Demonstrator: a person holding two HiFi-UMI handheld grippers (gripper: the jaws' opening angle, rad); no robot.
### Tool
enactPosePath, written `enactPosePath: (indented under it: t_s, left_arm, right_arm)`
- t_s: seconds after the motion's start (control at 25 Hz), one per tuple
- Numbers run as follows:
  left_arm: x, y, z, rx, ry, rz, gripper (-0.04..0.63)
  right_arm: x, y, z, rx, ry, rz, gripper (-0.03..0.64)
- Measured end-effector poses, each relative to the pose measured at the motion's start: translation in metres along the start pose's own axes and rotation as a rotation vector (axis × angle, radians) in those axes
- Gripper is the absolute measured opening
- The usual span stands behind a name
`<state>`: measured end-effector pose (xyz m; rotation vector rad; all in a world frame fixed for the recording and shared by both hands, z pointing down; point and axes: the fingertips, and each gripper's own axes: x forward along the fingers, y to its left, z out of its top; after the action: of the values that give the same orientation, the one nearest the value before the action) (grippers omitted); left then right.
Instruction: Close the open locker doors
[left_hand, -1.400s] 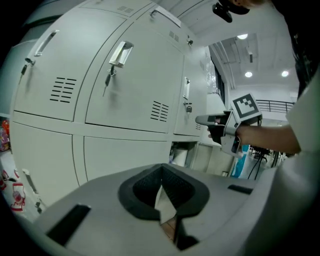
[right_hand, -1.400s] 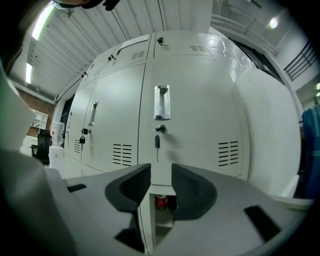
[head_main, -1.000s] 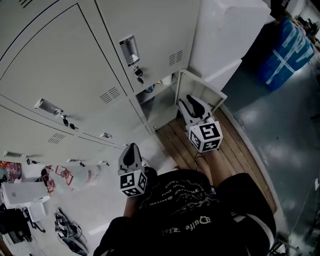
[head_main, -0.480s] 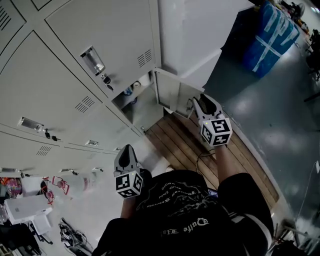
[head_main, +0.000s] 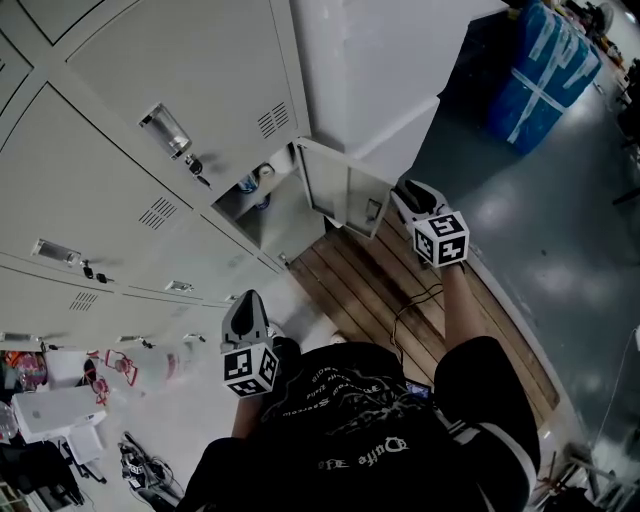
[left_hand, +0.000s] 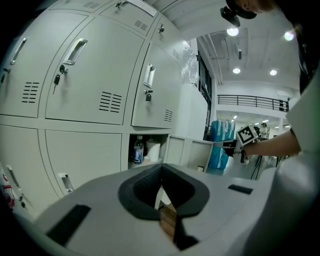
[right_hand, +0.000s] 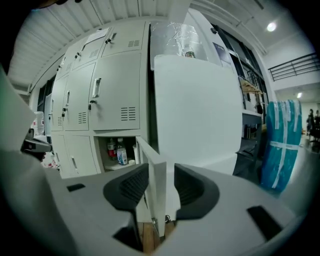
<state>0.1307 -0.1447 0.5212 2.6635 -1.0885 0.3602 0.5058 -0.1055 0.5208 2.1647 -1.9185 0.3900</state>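
Locker bank (head_main: 100, 120) sits ahead of both tools, all shut bar one low compartment. Its door (head_main: 335, 185) swings out toward the right gripper (head_main: 408, 192), which has come round to the door's free edge over the last second. Its jaws have just been opening and now straddle that edge, released, pads not biting. Looks set up to push it shut. Left gripper (head_main: 248, 303) is clenched on nothing and idle, the door well off to its right.
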Motion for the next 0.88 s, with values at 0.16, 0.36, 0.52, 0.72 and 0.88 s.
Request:
enactPosePath:
  t_s: [0.16, 0.36, 0.52, 0.72, 0.88]
  left_arm:
    - [-0.001, 0.002, 0.001, 0.000, 0.003, 0.017, 0.008]
    - [-0.003, 0.002, -0.001, 0.001, 0.007, 0.019, 0.008]
    - [-0.004, 0.005, -0.002, -0.010, 0.006, 0.024, 0.008]
    - [-0.009, 0.009, -0.004, -0.023, 0.003, 0.031, 0.008]
    - [-0.013, 0.013, -0.007, -0.026, 0.004, 0.036, 0.008]
  right_arm:
    - [0.012, -0.001, -0.005, -0.036, 0.031, 0.043, 0.147]
    - [0.020, 0.000, -0.006, -0.051, 0.043, 0.059, 0.146]
    - [0.022, 0.006, -0.010, -0.073, 0.067, 0.058, 0.105]
    - [0.019, 0.009, -0.010, -0.072, 0.073, 0.055, 0.094]
    - [0.016, 0.017, -0.011, -0.079, 0.074, 0.059, 0.094]
